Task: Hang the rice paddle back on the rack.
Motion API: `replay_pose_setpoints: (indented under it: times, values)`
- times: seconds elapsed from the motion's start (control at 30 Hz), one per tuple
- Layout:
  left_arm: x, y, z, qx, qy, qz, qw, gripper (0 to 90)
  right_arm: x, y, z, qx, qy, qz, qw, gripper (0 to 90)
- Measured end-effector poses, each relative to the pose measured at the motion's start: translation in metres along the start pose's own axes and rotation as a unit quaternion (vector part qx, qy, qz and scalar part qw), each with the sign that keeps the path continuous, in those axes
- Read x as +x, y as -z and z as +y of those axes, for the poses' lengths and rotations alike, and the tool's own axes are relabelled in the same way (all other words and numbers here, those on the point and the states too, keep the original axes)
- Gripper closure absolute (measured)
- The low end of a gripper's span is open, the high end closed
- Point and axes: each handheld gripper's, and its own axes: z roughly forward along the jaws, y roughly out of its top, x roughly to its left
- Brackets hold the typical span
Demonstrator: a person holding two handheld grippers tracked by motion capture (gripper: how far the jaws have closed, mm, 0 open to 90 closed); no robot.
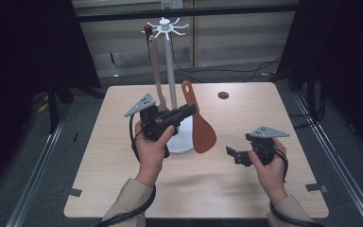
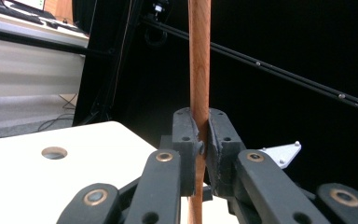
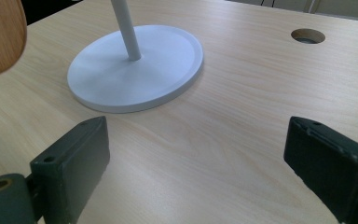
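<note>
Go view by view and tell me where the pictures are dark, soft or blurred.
High view: table evenly lit, dark on both sides. Left gripper view: background almost black, near claw links soft, spatula handle sharp. Right gripper view: bright, stand base sharp, spatula blade at the corner blurred.

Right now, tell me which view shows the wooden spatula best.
The high view: the wooden spatula shows whole there, handle up, blade down beside the white stand, gripped by the left tongs. The left gripper view has its handle clamped between the jaws; the right gripper view catches a blade corner.
</note>
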Motion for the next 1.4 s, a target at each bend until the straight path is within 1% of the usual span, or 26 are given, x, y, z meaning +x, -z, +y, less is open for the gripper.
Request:
replay_pose_setpoints:
  times: [0.13,0.17,0.33,0.4,0.43,0.57,0.6,0.63,0.77,0.9,0.93,1.0,1.03,1.1,1.17,1.2,1.23,1.27,1.4]
  values:
    - [0.001,0.003,0.006,-0.003,-0.005,0.002,1.0,83.0,0.0,0.0,0.0,0.002,0.0,0.0,1.0,6.7]
    - [0.001,0.003,0.007,-0.008,-0.001,0.003,1.0,83.0,0.0,-0.001,0.0,0.0,0.0,0.0,1.0,6.7]
    - [0.002,0.004,0.012,-0.01,-0.003,0.007,0.9999,83.0,0.0,-0.001,-0.001,0.0,0.001,0.001,1.0,6.8]
    - [0.003,0.004,0.013,-0.01,-0.004,0.005,0.9999,83.0,0.001,0.0,0.0,-0.001,0.0,0.002,1.0,6.9]
    - [0.003,0.004,0.014,-0.015,-0.001,0.006,0.9999,83.0,0.0,0.0,0.0,-0.001,0.0,0.002,1.0,6.9]
    - [0.004,0.003,0.019,-0.015,-0.002,0.004,0.9999,83.0,0.0,-0.001,-0.001,0.002,0.001,0.001,1.0,6.8]
    - [0.004,0.003,0.021,-0.017,-0.006,0.005,0.9998,83.0,0.0,-0.001,-0.001,0.001,-0.001,0.002,1.0,6.8]
    - [0.004,0.003,0.023,-0.019,-0.003,0.003,0.9998,82.9,0.0,-0.001,-0.001,0.002,-0.001,0.002,1.0,6.8]
    - [0.003,0.001,0.03,-0.023,-0.008,0.002,0.9997,83.0,-0.002,0.0,-0.001,0.002,0.0,0.0,1.0,6.8]
    - [0.003,0.0,0.036,-0.023,-0.017,0.003,0.9996,83.0,-0.002,0.0,-0.001,0.002,-0.001,0.0,1.0,6.8]
    - [0.002,-0.001,0.037,-0.025,-0.015,0.003,0.9996,82.9,-0.002,0.0,-0.001,0.002,-0.001,0.001,1.0,6.8]
    - [0.003,-0.001,0.04,-0.023,-0.021,0.003,0.9995,83.0,-0.002,0.0,-0.001,0.002,-0.001,0.001,1.0,6.8]
    - [0.003,-0.002,0.041,-0.025,-0.019,0.002,0.9995,82.9,-0.002,0.0,-0.001,0.002,-0.001,0.001,1.0,6.8]
    - [0.003,-0.002,0.043,-0.024,-0.023,0.004,0.9994,82.9,-0.002,0.0,-0.001,0.002,-0.001,0.001,1.0,6.8]
    - [0.003,-0.004,0.044,-0.03,-0.018,0.003,0.9994,82.9,-0.002,0.0,-0.001,0.002,-0.001,0.001,1.0,6.8]
    - [0.003,-0.004,0.045,-0.027,-0.022,0.004,0.9994,82.9,-0.002,0.0,-0.001,0.0,-0.002,0.001,1.0,6.8]
    - [0.003,-0.004,0.046,-0.028,-0.021,0.003,0.9994,82.9,-0.003,0.0,-0.001,-0.001,0.0,0.001,1.0,6.8]
    - [0.003,-0.004,0.047,-0.026,-0.025,0.004,0.9993,82.9,-0.003,0.0,-0.001,-0.001,-0.001,0.001,1.0,6.8]
    - [0.004,-0.005,0.051,-0.029,-0.026,0.005,0.9992,82.9,-0.003,0.0,-0.001,-0.001,-0.002,0.001,1.0,6.8]
